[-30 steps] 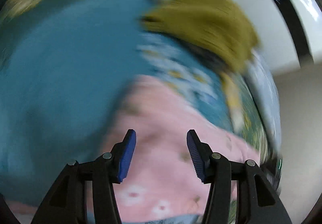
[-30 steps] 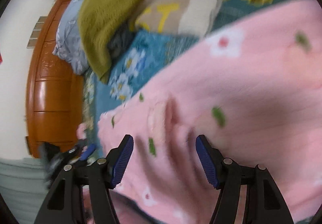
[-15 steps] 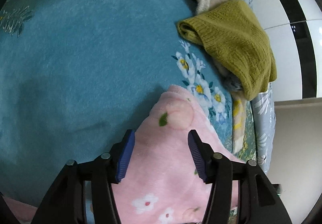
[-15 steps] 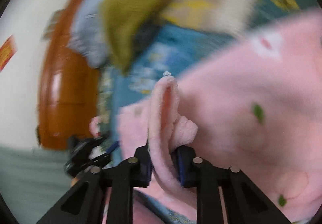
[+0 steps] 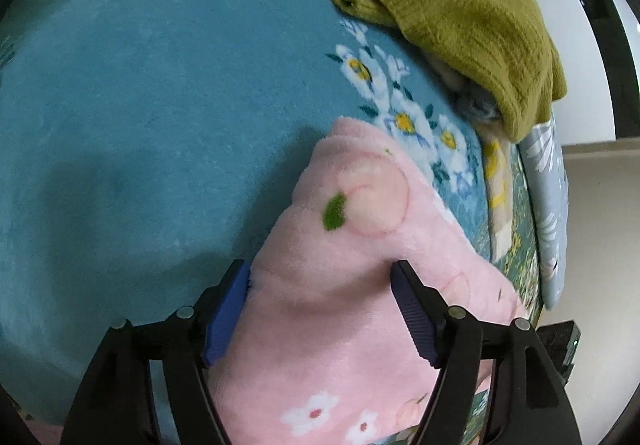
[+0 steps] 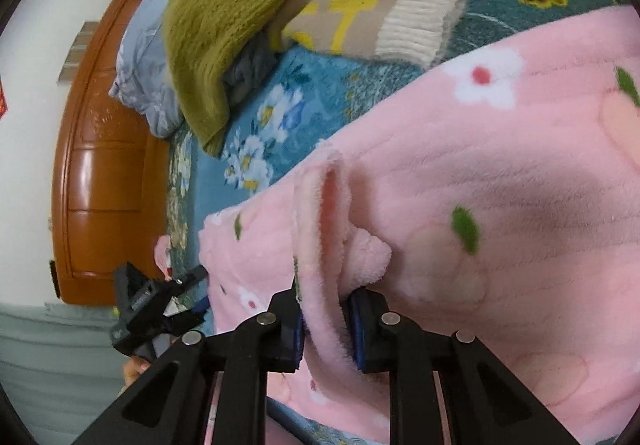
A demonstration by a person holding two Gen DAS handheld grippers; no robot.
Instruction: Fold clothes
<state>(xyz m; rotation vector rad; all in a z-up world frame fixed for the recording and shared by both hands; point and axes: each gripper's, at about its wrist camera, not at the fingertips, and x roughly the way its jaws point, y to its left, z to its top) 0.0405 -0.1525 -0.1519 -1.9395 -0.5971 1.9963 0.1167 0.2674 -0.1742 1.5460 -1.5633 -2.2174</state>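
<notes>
Left wrist view: the left gripper [image 5: 320,309] has its jaws wide, straddling a corner of the pink fleece garment [image 5: 344,285], which lies on a teal flowered blanket [image 5: 140,85] covering the bed. An olive knit sweater [image 5: 460,13] sits folded near the far edge, with a white wall behind it.

Right wrist view: the right gripper [image 6: 326,325] has its jaws clamped on a raised fold of the pink garment. A beige knit [image 6: 360,21] shows yellow lettering, not fully readable. A wooden door [image 6: 104,165] stands beyond the bed.
</notes>
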